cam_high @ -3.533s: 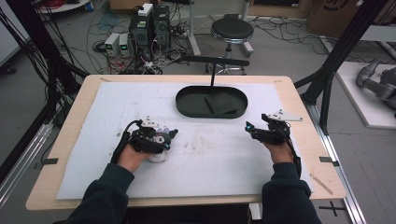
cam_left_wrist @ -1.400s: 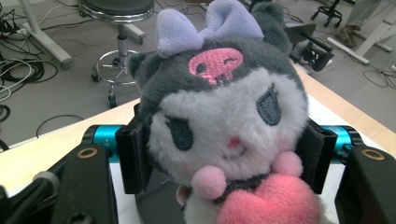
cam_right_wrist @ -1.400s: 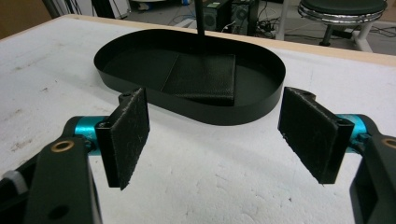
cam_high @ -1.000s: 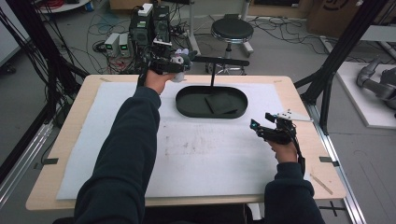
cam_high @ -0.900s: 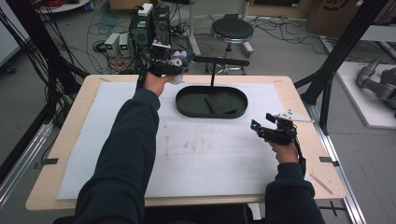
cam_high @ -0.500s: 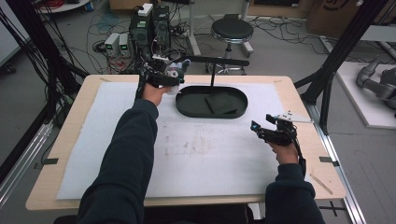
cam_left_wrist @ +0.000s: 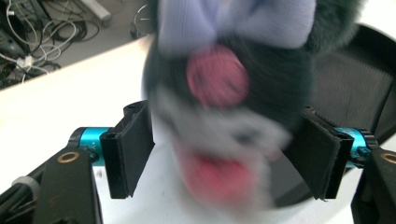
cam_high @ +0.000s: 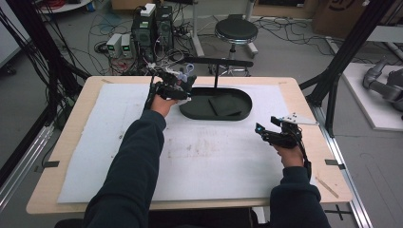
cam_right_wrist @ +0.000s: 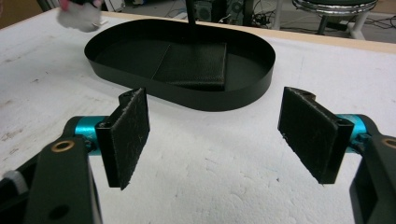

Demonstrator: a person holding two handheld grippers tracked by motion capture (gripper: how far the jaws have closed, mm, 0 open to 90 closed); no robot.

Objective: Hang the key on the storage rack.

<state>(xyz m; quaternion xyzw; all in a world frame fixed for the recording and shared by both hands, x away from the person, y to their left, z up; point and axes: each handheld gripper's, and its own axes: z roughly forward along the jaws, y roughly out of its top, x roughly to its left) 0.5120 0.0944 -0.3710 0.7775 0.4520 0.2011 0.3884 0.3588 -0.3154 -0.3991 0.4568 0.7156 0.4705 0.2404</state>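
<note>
One plush toy [cam_left_wrist: 224, 102] between left gripper [cam_left_wrist: 224, 154] pads, blurred close-up.

A: What do we see around the work surface?

B: We see a wooden table [cam_high: 309, 102] covered by a white sheet [cam_high: 214, 156], standing on a grey floor [cam_high: 290, 52]. Black frame posts [cam_high: 349, 45] rise at both sides.

A: And beyond the far edge?

B: We note a round black stool [cam_high: 236, 31], electronic boxes [cam_high: 142, 28] and tangled cables [cam_high: 95, 28] lying on the floor.
</note>
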